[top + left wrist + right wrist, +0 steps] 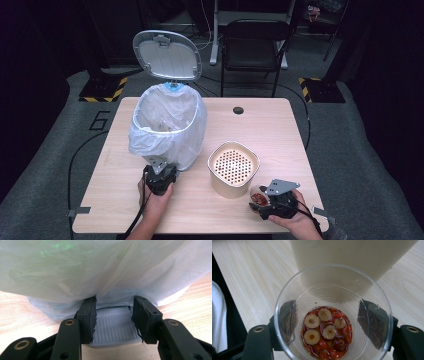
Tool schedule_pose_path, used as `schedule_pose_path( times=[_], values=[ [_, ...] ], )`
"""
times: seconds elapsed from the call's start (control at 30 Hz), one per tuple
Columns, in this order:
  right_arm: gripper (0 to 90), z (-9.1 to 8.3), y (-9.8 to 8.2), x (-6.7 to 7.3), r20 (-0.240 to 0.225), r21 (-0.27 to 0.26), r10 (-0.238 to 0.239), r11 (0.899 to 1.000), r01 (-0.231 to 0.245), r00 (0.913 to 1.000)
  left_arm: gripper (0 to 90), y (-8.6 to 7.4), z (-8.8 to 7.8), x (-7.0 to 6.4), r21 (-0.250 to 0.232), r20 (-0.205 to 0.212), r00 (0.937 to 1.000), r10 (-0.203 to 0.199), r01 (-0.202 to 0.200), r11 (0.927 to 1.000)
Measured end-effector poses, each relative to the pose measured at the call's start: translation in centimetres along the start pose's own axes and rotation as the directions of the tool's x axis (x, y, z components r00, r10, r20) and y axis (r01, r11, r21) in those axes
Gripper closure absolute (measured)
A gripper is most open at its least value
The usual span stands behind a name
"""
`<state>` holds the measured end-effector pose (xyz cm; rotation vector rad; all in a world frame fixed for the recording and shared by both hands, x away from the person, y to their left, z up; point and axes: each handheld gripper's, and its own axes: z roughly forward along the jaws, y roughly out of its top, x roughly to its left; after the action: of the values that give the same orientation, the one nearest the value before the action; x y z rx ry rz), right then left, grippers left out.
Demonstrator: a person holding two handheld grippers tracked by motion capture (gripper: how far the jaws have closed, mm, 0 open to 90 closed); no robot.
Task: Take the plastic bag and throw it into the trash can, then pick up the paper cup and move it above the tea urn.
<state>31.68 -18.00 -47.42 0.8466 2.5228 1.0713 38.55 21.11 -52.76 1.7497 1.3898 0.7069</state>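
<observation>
Left gripper (113,317) jaws wide over the bin (170,125) pedal (113,328); right gripper (329,330) holds a cup (333,315) beside the strainer (233,169).

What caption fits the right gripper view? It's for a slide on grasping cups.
Right gripper clamps a clear plastic cup of red liquid and sliced fruit, beside a cream container.
</observation>
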Motion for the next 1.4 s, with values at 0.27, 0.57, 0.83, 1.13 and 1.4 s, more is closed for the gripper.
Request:
schedule_pose_path(
  times=[0.27,0.57,0.83,1.13,1.4],
  values=[
    [32.9,-1.0,0.6,-0.8,0.003,-0.009,-0.019,1.0,0.019,0.9998,54.0,0.0,0.0,0.0,0.001,0.0,1.0,0.0,0.0,1.0],
    [33.1,-2.3,1.5,-2.5,0.043,-0.011,-0.017,1.0,0.017,0.9989,54.0,0.0,0.0,0.0,0.0,0.0,1.0,0.001,-0.001,1.0],
    [33.3,-4.2,2.9,-4.7,0.087,-0.039,0.008,0.999,-0.005,0.9962,54.0,0.0,0.0,0.0,-0.001,0.0,1.0,-0.001,0.001,1.0],
    [33.6,-5.2,4.5,-6.7,0.118,-0.055,0.011,0.999,-0.005,0.9929,54.0,0.0,0.0,0.0,0.002,0.0,1.0,0.003,-0.003,1.0],
    [33.6,-5.3,6.5,-8.1,0.137,-0.055,0.01,0.999,-0.003,0.9905,54.0,0.0,0.0,0.0,0.003,0.001,1.0,0.004,-0.004,1.0]
  ],
)
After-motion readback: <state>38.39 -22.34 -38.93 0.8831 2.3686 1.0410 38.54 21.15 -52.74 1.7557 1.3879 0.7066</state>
